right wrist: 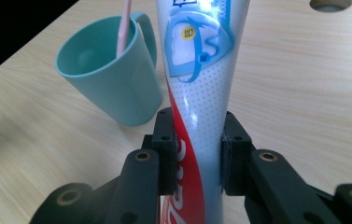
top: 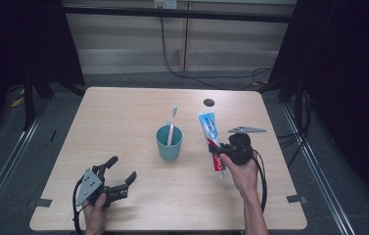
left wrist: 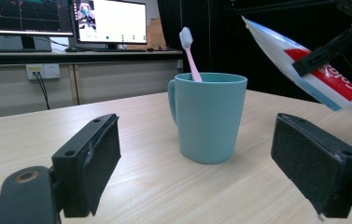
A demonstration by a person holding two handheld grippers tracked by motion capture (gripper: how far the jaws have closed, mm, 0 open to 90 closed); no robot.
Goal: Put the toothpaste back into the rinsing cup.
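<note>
The right gripper (top: 219,152) is holding a toothpaste tube (top: 211,139) above the counter (top: 123,122), its jaws clamping the tube across the red lower part, close to the capped end. In the right gripper view the tube (right wrist: 197,93) is running straight up from between the two black jaws, one pad pressing on each side of it, with the blue and white printed part standing well clear above them. In the high view the flat sealed end of the tube is pointing away from the person and the cap end is pointing back toward the hand (top: 244,176) that is gripping the tool.

A teal cup (top: 169,142) is standing upright near the middle of the counter, just left of the tube and apart from it, with a pink toothbrush (top: 172,125) leaning inside it, bristles up.

The left gripper (top: 122,173) is resting low near the front left corner of the counter, its jaws standing wide apart with nothing between them. In the left gripper view the cup (left wrist: 208,116) is showing farther off, framed between the two open jaws, and the tube (left wrist: 304,65) is hanging tilted at the upper right, pinched by the other gripper
</note>
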